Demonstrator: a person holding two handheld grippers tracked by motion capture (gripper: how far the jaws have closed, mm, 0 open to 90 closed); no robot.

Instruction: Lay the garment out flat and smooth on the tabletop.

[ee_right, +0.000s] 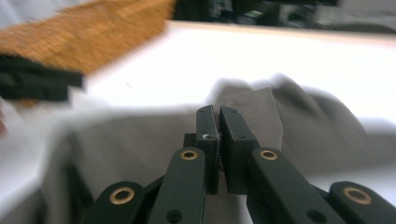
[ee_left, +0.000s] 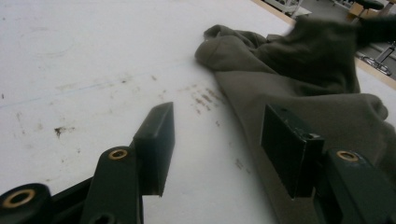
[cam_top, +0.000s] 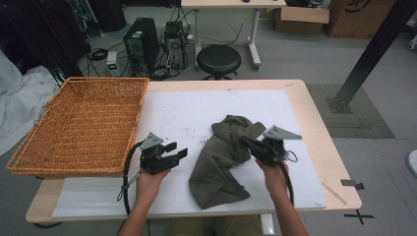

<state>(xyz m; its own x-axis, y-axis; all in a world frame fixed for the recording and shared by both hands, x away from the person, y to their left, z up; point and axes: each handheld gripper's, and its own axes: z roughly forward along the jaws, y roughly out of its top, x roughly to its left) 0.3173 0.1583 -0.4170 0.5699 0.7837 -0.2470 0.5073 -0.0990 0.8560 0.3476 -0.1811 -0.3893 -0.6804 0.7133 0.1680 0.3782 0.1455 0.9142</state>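
A crumpled olive-brown cloth lies on the white mat in the middle of the table. My right gripper is shut on a raised fold at the cloth's right side. In the right gripper view the jaws are pressed together, with a stitched flap of the cloth standing up behind them. My left gripper rests low over the mat just left of the cloth, open and empty. In the left gripper view the left gripper spans bare mat and the cloth's near edge.
A large wicker basket sits on the table's left side and overhangs its edge. Beyond the far edge stand a black stool and computer towers on the floor. A black post slants at the right.
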